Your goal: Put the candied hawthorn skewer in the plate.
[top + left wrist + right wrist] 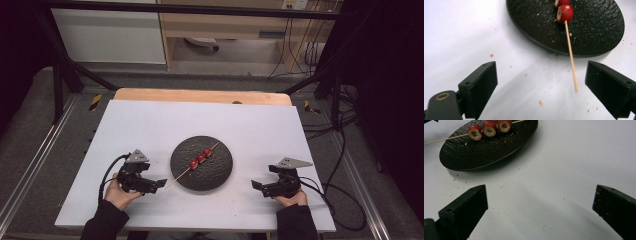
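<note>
A wooden skewer (192, 169) (571, 60) (444, 139) with three red fruit pieces (200, 158) (489, 128) lies across a round black plate (220, 172) (596, 30) (486, 152) in the middle of the white table. Its bare end sticks out over the plate's near-left rim. My left gripper (161, 183) (544, 87) is open just left of the plate, and the skewer's free end lies between its jaws, touching neither. My right gripper (256, 185) (541, 207) is open to the right of the plate with nothing between its jaws.
Small crumbs (541, 102) dot the white table sheet (150, 125) around the plate. A wooden board edge (200, 95) runs along the far side. Black frame legs (57, 85) and cables (345, 150) stand beyond the table's sides.
</note>
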